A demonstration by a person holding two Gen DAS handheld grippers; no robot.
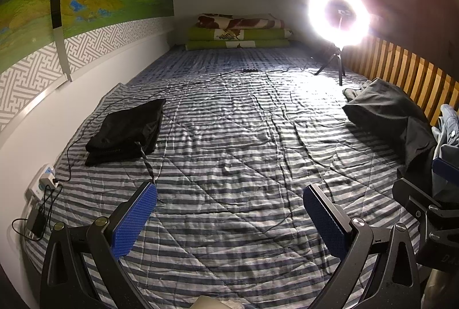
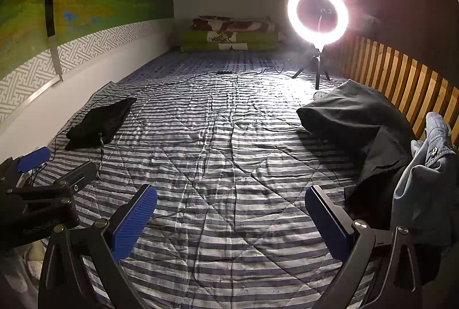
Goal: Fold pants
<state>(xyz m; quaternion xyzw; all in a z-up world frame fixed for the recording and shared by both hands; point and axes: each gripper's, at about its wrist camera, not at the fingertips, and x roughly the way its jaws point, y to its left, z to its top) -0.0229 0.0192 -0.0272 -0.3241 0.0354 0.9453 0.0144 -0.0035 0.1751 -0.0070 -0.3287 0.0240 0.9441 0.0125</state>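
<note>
We see both jaws spread over the striped bed (image 1: 229, 136): left gripper (image 1: 229, 211) and right gripper (image 2: 231, 211) empty; folded black pants (image 1: 126, 131) near the bed's left edge; crumpled dark pants (image 2: 358, 119) by its right edge.

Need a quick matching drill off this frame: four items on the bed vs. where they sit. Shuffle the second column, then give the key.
Things:
1. folded black pants
2. ring light
3. crumpled dark garment
4. stacked bedding

Places:
A. far end of the bed, against the back wall
B. right side, by the wooden slats
C. left side, near the white wall
D. on a tripod, far right of the striped quilt

Pairs: 1-C, 2-D, 3-B, 4-A
</note>
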